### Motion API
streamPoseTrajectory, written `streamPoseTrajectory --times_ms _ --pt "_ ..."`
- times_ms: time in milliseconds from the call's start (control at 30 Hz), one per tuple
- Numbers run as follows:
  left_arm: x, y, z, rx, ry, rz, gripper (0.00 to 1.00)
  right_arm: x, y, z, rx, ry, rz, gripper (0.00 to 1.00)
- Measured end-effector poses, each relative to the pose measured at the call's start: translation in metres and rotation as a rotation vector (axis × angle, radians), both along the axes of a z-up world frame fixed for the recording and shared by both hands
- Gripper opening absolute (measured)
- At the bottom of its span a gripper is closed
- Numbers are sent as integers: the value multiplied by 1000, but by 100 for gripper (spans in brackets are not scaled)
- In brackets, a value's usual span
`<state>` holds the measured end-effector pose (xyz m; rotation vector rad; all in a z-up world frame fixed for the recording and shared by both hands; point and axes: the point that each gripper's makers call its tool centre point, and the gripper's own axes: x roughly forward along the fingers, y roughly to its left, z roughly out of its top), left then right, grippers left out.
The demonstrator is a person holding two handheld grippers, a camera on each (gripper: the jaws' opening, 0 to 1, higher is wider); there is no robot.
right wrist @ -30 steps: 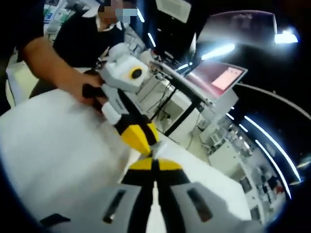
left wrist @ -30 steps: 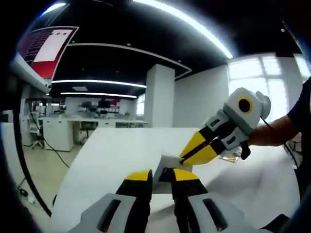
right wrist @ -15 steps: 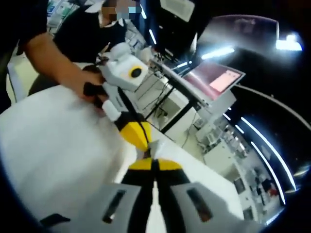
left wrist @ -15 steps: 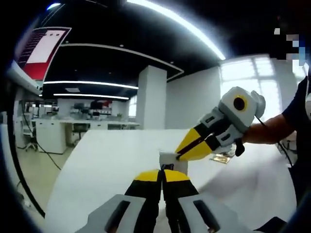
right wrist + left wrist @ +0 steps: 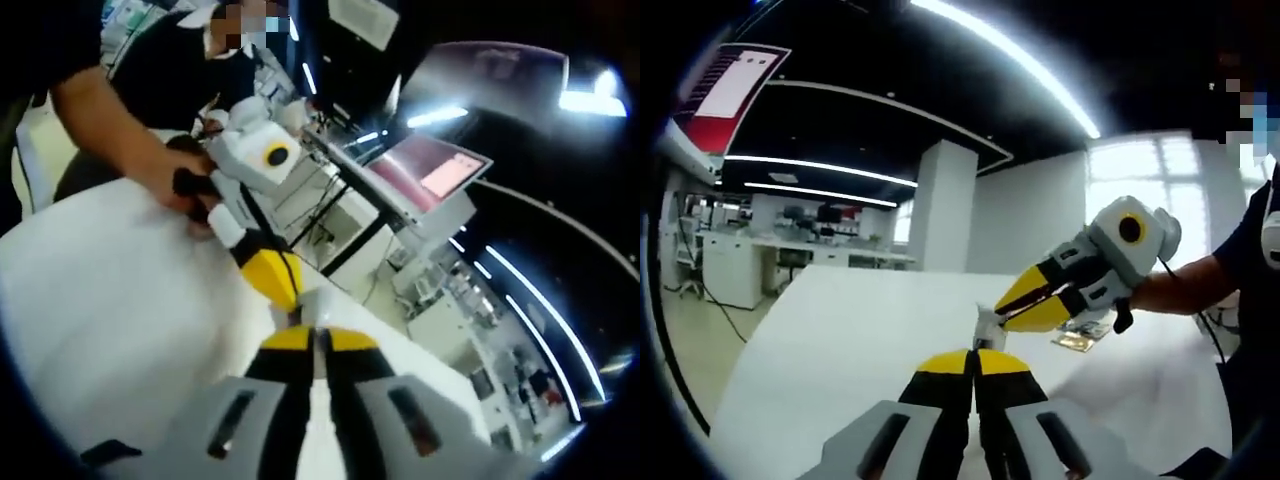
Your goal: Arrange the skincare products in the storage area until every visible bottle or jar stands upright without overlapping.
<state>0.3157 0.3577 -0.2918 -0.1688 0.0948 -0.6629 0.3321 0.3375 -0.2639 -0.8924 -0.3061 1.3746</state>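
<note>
A small white skincare item [image 5: 987, 324] sits just past the tips of my left gripper [image 5: 973, 362], whose yellow jaws are pressed together on its near edge. My right gripper [image 5: 1000, 308] comes in from the right and its tips meet the same item from the other side. In the right gripper view the white item [image 5: 321, 304] shows right above my right gripper [image 5: 314, 340], whose jaws are closed to a thin slit. The left gripper [image 5: 287, 296] reaches it from the upper left. What kind of container it is I cannot make out.
Both grippers hover over a wide white table [image 5: 850, 330]. A flat gold-brown packet [image 5: 1078, 336] lies on it behind the right gripper. A person's forearm [image 5: 1188, 284] and hand [image 5: 165, 178] hold the grippers. A red-screened monitor [image 5: 432, 168] stands beyond the table's edge.
A second ago my left jaws stood apart around the white item; they have since closed on it. The right gripper stays at the item, and both views have shifted slightly.
</note>
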Motion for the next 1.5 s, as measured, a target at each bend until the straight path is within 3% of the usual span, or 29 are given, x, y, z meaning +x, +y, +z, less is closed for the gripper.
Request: streamPoseTrajectory --times_ms 333,600,833,1167,1500 --pt "0 -1 0 -3 5 -16 0 -9 -6 5 41 46 -2 4" --pt "-8 -11 4 -48 4 -36 0 -11 -25 11 120 131 -34 8" --pt "-11 -18 4 -55 4 -58 0 -9 -41 11 195 243 -71 9" --pt "-28 -45 8 -113 4 -117 0 -12 -70 3 324 493 -121 14" --pt "-47 -78 12 -148 -1 -170 0 -25 -106 4 377 584 -142 13"
